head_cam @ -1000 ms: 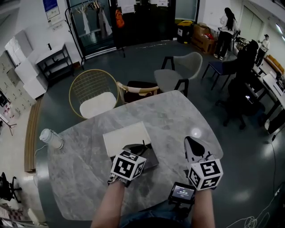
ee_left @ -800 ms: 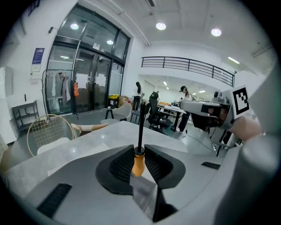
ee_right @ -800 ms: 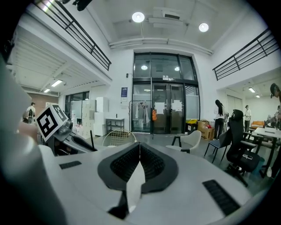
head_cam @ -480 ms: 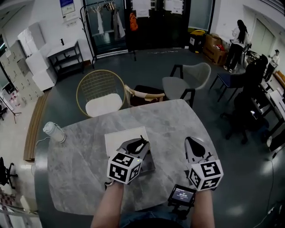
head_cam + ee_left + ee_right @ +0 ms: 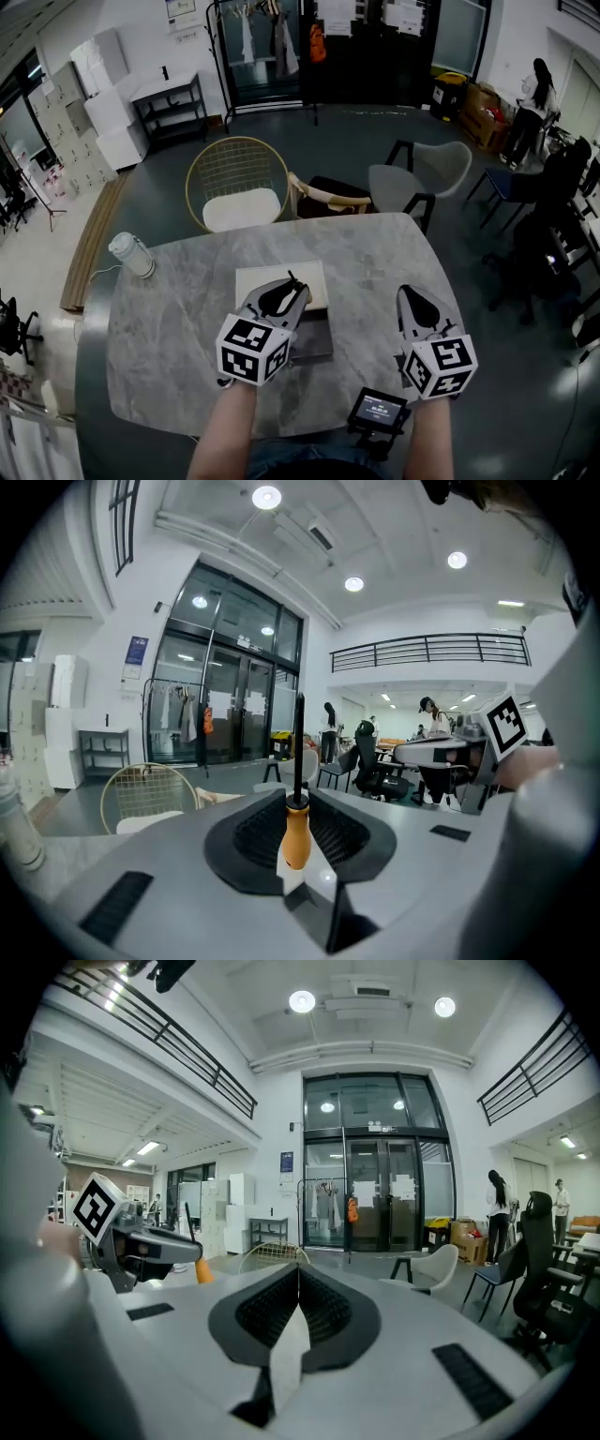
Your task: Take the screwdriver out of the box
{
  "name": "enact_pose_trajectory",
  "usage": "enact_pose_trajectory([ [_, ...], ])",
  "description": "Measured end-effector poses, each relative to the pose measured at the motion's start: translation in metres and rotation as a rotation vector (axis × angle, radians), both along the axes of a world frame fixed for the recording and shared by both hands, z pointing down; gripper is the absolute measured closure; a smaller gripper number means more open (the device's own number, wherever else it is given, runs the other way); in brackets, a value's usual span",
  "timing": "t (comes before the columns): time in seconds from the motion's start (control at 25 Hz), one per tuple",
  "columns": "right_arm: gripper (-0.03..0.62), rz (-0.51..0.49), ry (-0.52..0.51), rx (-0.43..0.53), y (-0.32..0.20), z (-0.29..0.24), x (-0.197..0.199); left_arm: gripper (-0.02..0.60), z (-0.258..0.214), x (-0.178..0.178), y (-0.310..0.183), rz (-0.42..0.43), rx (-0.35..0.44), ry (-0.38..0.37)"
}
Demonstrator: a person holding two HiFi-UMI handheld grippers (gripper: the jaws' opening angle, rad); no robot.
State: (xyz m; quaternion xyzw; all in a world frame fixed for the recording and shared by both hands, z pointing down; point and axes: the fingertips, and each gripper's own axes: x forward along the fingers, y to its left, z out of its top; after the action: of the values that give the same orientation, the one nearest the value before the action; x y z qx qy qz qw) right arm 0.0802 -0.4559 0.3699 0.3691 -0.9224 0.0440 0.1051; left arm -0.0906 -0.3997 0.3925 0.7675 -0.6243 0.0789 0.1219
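The left gripper [image 5: 298,810] is clamped on the screwdriver [image 5: 296,834] by its orange handle, shaft upright, at frame centre over the open box [image 5: 315,339]. The right gripper [image 5: 418,305], jaws together, hovers lower right above the table [image 5: 178,319]. A white jug [image 5: 131,255] stands at the left.

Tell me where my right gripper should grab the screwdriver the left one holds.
Probably the shaft of the screwdriver, approached from the right: it stands upright and bare above the left gripper, whose jaws clamp the orange handle. Open the right gripper first; it is shut.
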Motion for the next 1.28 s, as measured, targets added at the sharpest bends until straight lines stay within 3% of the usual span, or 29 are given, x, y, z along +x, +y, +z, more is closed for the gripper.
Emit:
enact_pose_trajectory([
  [0.24, 0.568, -0.041, -0.024, 0.035, 0.008, -0.015, -0.021, 0.497, -0.025, -0.03, 0.02, -0.05, 0.054, -0.042],
  [0.76, 0.569, -0.1, -0.059, 0.104, 0.027, -0.046, -0.076, 0.497, -0.067, -0.119, 0.089, -0.225, 0.156, -0.051],
  [1.28, 0.569, -0.118, -0.089, 0.196, 0.035, -0.059, -0.079, 0.497, -0.093, -0.182, 0.153, -0.37, 0.303, -0.063],
])
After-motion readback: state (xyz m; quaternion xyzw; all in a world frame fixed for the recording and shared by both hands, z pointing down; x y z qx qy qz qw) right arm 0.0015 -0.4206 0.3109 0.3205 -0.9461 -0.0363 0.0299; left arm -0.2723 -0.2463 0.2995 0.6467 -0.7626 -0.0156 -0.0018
